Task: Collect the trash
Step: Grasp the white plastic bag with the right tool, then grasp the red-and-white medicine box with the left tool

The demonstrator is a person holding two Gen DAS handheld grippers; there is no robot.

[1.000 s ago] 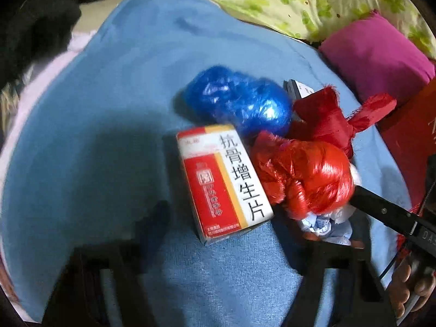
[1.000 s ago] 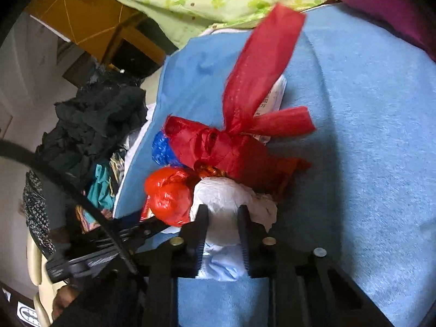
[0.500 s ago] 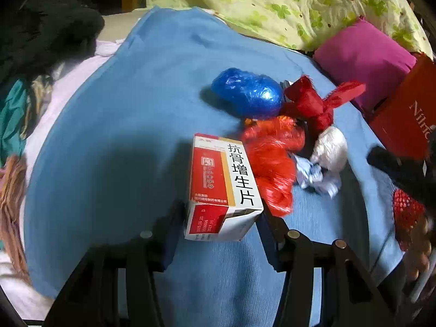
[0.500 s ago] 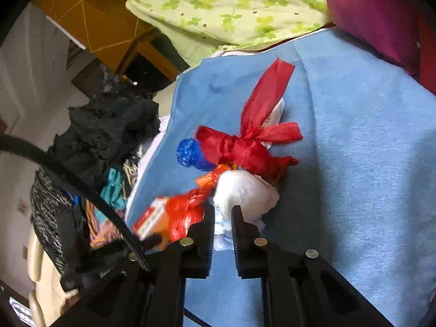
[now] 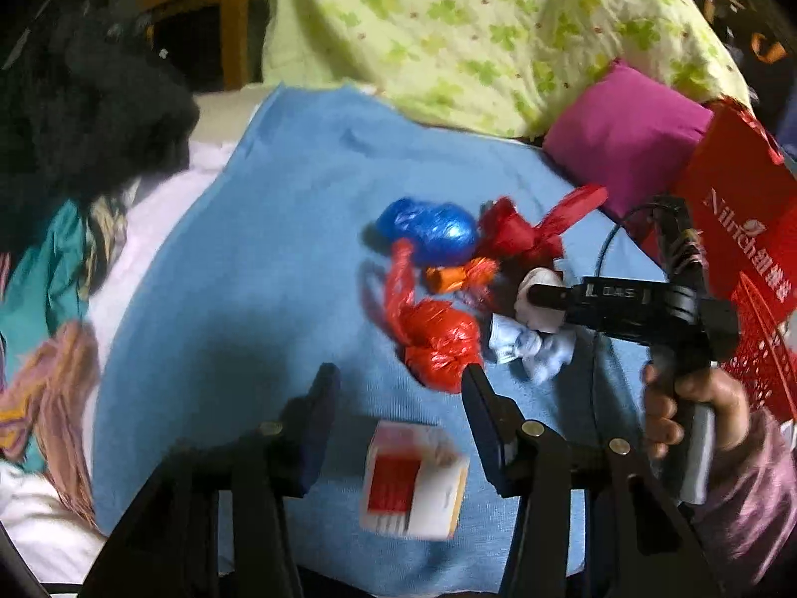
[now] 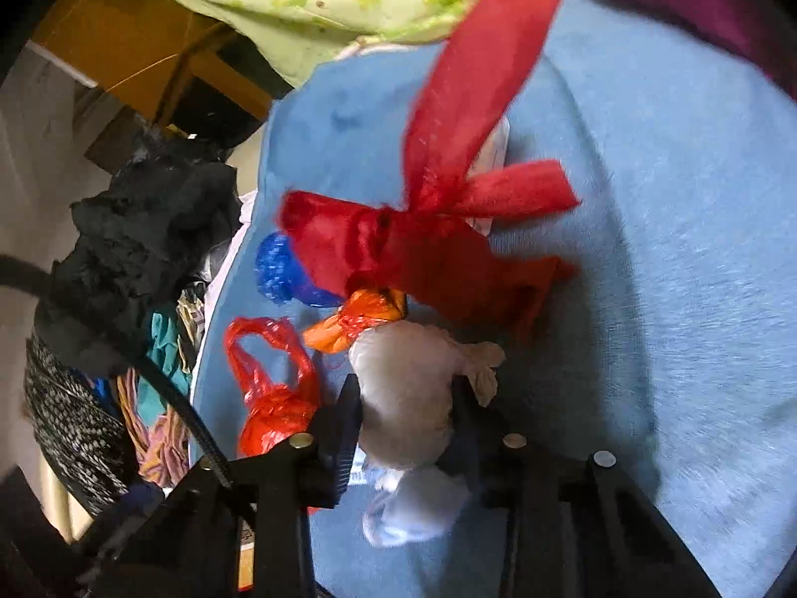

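Right claw point(image 6: 406, 408) tilted down, pinching white bundle point(image 6: 406, 398); left claw point(image 5: 398, 393) closing, nothing between.

Red and white box point(image 5: 413, 481) blurred (print unreadable), red basket point(image 5: 762, 349) cut by the frame edge, blue bag point(image 6: 279, 269) half hidden.

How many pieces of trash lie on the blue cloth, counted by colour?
Red bags: 2, the knotted red bag and the ribboned red bag
Blue bag: 1
Orange bag: 1
White bag: 1
Pale blue wad: 1
Red and white box: 1
Total: 7
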